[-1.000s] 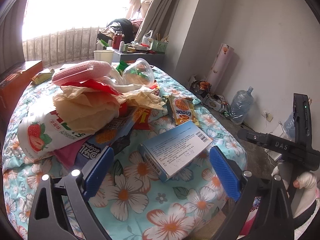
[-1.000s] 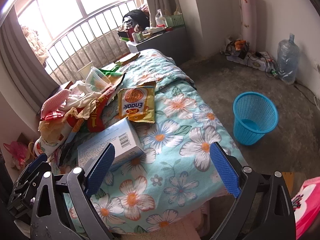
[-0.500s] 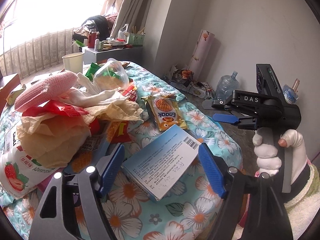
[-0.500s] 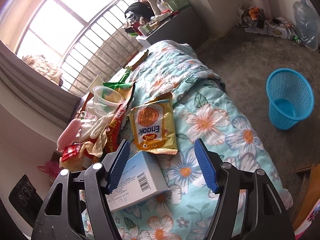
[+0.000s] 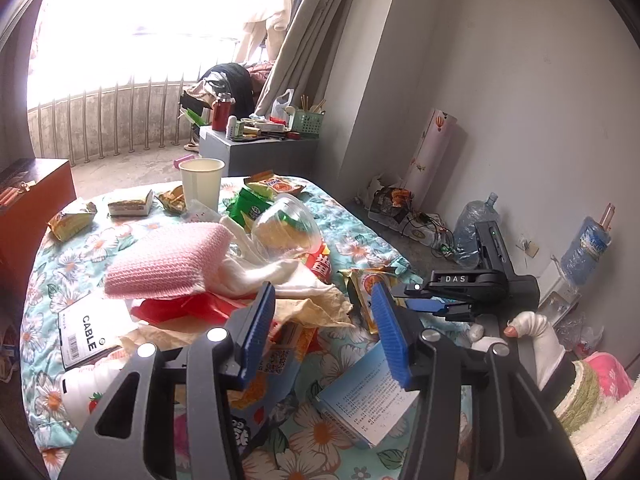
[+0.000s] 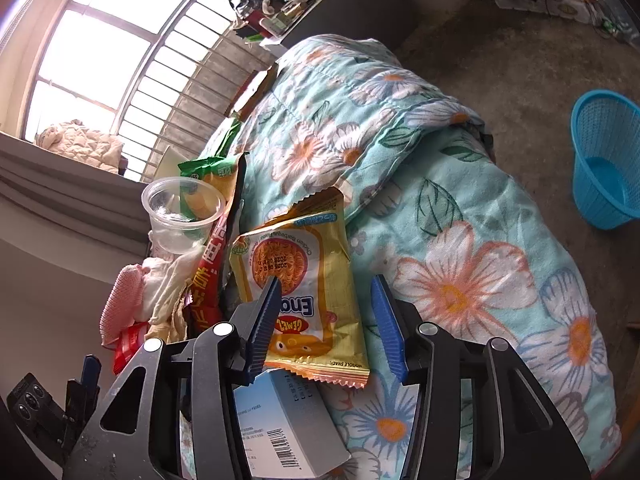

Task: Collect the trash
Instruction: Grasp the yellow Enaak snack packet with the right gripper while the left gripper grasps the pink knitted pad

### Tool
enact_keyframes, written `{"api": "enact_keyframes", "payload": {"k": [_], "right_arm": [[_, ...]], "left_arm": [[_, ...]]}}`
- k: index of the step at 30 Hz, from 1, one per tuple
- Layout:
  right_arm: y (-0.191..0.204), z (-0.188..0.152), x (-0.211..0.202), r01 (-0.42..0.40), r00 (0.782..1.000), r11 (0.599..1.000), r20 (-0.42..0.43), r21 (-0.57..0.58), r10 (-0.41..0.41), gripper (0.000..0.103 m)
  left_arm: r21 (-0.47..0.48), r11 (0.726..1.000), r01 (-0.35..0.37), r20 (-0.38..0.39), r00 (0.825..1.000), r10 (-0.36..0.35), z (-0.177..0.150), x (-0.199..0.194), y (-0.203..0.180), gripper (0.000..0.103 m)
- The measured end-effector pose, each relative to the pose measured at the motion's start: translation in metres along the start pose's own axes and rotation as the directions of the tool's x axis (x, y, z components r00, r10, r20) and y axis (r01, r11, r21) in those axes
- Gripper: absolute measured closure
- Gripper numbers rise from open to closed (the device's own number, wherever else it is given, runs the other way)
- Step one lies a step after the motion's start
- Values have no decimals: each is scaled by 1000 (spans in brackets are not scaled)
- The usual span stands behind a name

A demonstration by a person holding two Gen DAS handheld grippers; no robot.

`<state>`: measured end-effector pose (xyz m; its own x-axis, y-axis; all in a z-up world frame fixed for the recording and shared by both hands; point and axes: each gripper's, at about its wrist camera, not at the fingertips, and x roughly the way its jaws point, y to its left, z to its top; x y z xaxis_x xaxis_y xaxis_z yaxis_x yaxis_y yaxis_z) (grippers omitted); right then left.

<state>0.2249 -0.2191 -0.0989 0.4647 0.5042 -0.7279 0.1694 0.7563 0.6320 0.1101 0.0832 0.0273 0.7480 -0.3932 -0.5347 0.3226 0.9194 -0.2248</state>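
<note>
A: Left wrist view first; what is there?

B: The left gripper (image 5: 324, 320) hangs over the litter heap on the floral quilt (image 5: 352, 236); its jaws stand apart with nothing between them; under them lie crumpled brown paper (image 5: 316, 308), red plastic (image 5: 180, 308) and a pink knitted cloth (image 5: 168, 260); a clear plastic cup (image 5: 286, 230) lies tipped on its side behind, and a blue carton (image 5: 364, 396) sits at the near edge. The right gripper (image 5: 424, 304) shows at the right, low over a yellow wrapper; from here I cannot tell how wide it stands.

A: And the right wrist view?

B: There the right gripper (image 6: 326, 320) is spread open, nothing held; the yellow noodle snack packet (image 6: 296, 280) lies flat between its blue fingers (image 6: 266, 320), its near end overlapping the blue carton (image 6: 288, 428); whether the pads touch it I cannot tell.

A: Which way does the packet run?

B: Its long axis runs away from the camera, roughly along the fingers; the crimped bottom seam is nearest, the torn top points toward the window.

A: So which step?

B: I judge it the approach to a first pick; next, lower, close across the packet's short width, lift, then carry it to the blue basket (image 6: 608, 160) on the floor to the right, well apart from the bed.
</note>
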Motion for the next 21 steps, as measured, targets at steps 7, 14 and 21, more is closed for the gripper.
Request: {"api": "enact_keyframes", "payload": {"k": [7,14,21], "right_arm": [[-2,3,11,-14,1000,1000,-11,-1,14,58],[-4,5,9,-28,999,1000,-19,0,28,58],[3,6,11,-21,999,999,-34,-30,19,66]], "left_arm": [[60,943,-328,-117,936,333,29,34,45,53],[246,894,-374,-235,872,430,23,71,49,46],[246,880,-407,-247,852,463,23,74,56,49]]}}
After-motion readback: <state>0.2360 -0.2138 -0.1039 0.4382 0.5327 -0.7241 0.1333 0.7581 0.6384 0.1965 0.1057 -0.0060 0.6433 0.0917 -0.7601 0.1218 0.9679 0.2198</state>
